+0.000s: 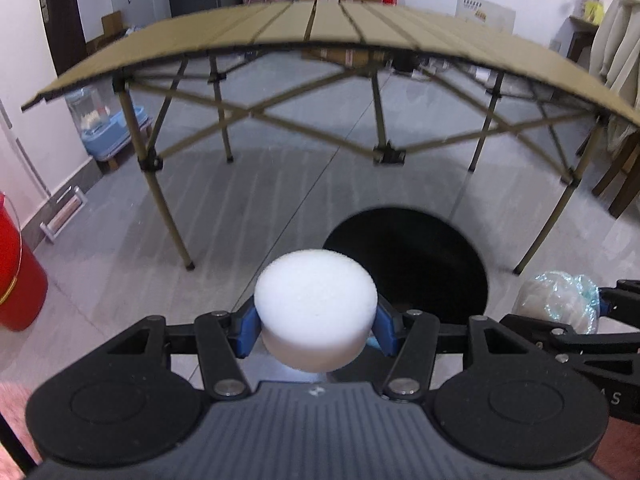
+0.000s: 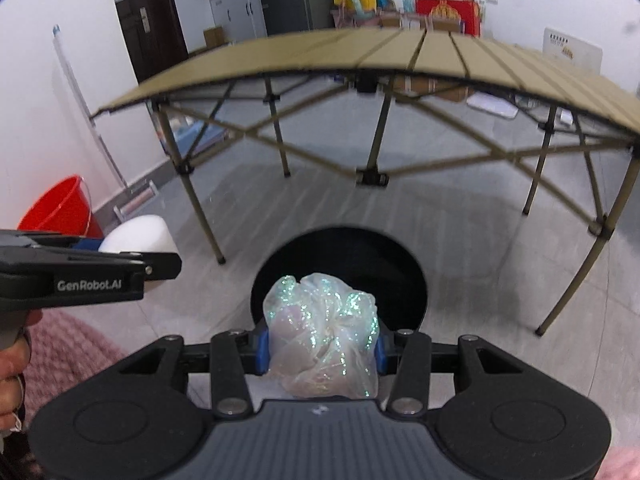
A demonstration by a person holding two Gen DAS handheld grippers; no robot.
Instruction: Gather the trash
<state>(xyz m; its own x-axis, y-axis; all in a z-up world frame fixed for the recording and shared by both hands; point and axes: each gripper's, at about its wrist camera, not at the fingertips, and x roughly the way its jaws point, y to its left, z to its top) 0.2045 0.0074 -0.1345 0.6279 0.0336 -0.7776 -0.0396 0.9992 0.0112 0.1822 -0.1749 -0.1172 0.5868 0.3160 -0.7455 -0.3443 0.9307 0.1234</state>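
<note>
Left hand-held gripper [image 1: 316, 330]: clenched on a white foam puck [image 1: 316, 304], blue finger pads [image 1: 246, 330] pressing its curved wall from either side. The puck sits right between the fingertips, its forward half standing out past them. Flat round face tilted up toward the camera; short axis near upright, leaning slightly back. No long axis to speak of, being a squat disc, wider than it is tall.

Ahead of this gripper and slightly to its right, lower down on the grey tiled floor [image 1: 120, 264], the round black bin opening [image 1: 412, 264]. The puck is held above the bin's near left rim, partly overlapping it in view.

Right hand-held gripper [image 2: 322, 346]: grasping a crumpled clear plastic bag [image 2: 322, 332] with iridescent glitter flecks. The bag fills the gap between the blue pads and bulges above and below them; lumpy, its longer dimension roughly vertical. Directly ahead and below, the black bin opening [image 2: 340, 272]; the bag overlaps its near rim.

From the right wrist view, the left gripper with its puck [image 2: 138, 234] lies to the left, near but apart.

Beyond both grippers: a tan slatted folding tabletop [image 1: 320, 26] on crossed legs. Far left, a red bucket [image 1: 18, 276] against the wall.
</note>
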